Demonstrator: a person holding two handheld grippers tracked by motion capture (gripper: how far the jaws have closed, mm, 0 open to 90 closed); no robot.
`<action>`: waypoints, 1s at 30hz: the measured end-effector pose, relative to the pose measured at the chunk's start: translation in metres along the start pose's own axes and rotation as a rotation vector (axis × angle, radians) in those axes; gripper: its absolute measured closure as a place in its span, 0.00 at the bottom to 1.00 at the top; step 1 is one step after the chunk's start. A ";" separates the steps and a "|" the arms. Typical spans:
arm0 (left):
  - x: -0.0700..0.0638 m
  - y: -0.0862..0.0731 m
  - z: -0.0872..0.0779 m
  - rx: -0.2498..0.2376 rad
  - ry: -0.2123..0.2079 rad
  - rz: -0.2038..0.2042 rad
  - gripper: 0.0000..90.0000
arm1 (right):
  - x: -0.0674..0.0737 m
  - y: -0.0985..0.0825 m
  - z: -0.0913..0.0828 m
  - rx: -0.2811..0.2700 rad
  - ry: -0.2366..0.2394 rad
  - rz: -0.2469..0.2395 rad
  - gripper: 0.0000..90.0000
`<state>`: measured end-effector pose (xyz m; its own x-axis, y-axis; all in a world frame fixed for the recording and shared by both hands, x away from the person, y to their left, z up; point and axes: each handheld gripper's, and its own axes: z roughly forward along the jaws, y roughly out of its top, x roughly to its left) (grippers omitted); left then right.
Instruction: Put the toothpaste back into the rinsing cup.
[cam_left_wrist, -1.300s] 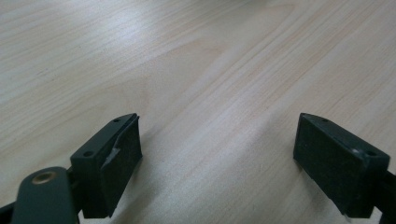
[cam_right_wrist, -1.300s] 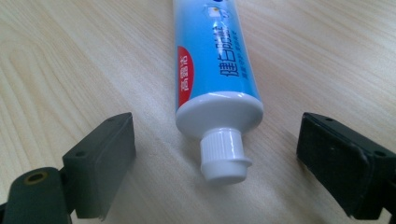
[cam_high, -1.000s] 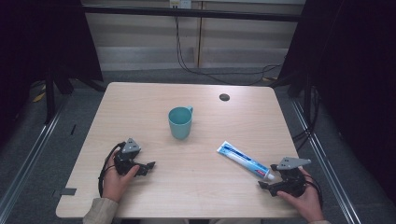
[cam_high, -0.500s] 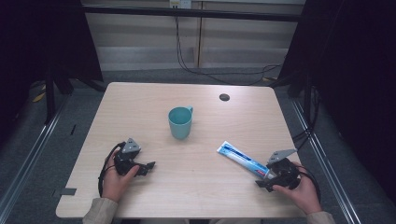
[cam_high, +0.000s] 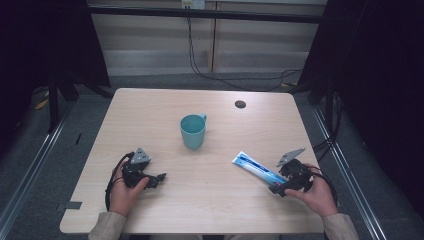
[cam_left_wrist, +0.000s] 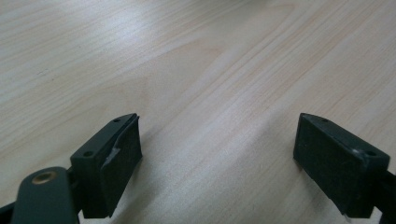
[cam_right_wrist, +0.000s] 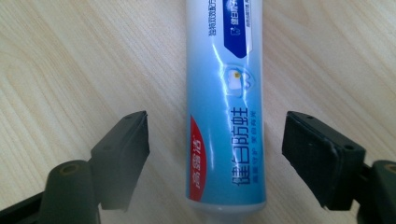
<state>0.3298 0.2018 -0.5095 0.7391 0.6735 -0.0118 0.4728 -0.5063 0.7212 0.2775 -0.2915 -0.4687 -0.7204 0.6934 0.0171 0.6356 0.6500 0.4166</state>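
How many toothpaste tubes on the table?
1. The toothpaste tube lies flat at the table's near right, its cap end between the open jaws of the right gripper, untouched. Teal cup's inside isn't visible.

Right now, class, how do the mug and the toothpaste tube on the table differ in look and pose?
The mug stands upright near the table's middle; the tube lies flat toward the right edge. The mug is plain teal with a handle; the tube is white and blue with printed text and a red stripe. The mug stands alone; the tube's end lies between the right hand-held gripper's open jaws, which have just been closing. Both rest on the wooden table.
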 end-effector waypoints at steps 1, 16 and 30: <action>0.000 0.000 0.000 0.001 -0.001 0.001 0.16 | 0.000 0.001 0.001 0.003 -0.001 -0.008 0.26; 0.000 0.000 0.000 0.001 0.000 0.001 0.16 | 0.001 0.024 0.009 0.132 -0.004 -0.049 0.30; 0.000 0.000 0.000 0.001 -0.001 0.001 0.16 | -0.004 0.031 0.011 0.198 -0.003 -0.097 0.39</action>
<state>0.3298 0.2019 -0.5094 0.7401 0.6724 -0.0114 0.4724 -0.5078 0.7204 0.3026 -0.2707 -0.4658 -0.7799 0.6257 -0.0176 0.6060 0.7618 0.2291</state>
